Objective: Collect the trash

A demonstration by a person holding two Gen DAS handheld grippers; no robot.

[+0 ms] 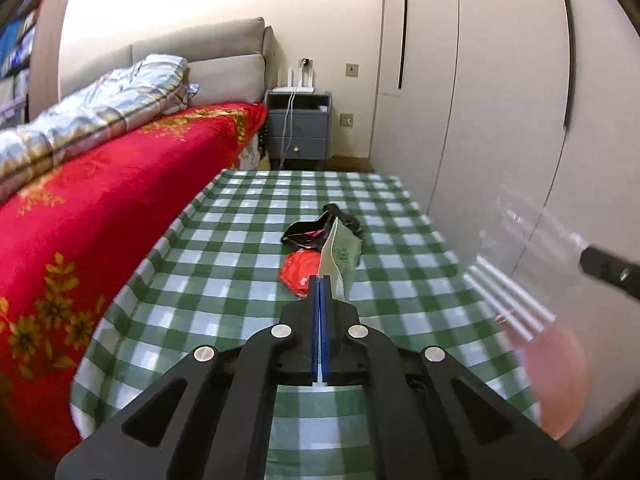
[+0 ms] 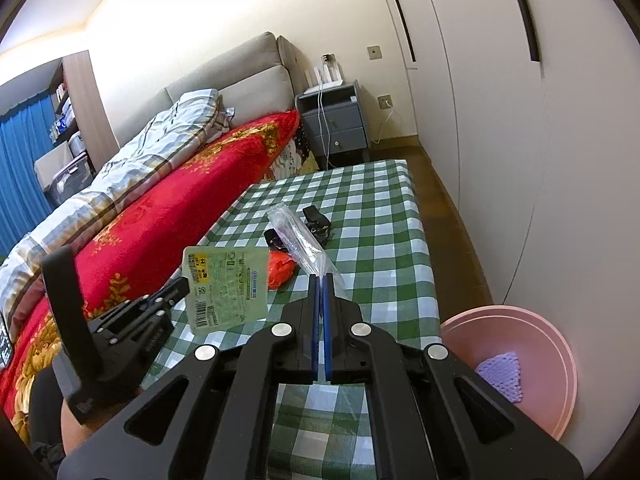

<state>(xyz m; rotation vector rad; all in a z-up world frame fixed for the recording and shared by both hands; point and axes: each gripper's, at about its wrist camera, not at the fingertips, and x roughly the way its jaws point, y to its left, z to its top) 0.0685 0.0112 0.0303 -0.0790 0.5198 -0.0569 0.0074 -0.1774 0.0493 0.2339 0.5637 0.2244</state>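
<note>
My left gripper (image 1: 319, 278) is shut on a light green pouch (image 1: 342, 258) and holds it above the checkered table (image 1: 240, 240); the pouch also shows in the right wrist view (image 2: 226, 288). My right gripper (image 2: 320, 276) is shut on a clear plastic wrapper (image 2: 296, 240) with straws inside, blurred in the left wrist view (image 1: 508, 300). A red wrapper (image 1: 298, 272) and a black wrapper (image 1: 312, 232) lie on the table beyond both grippers.
A pink basin (image 2: 516, 364) holding a purple foam net (image 2: 502, 374) sits on the floor right of the table. A bed with a red blanket (image 1: 100, 216) borders the table's left. White wardrobe doors (image 1: 500, 100) stand right; a grey nightstand (image 1: 299, 126) stands behind.
</note>
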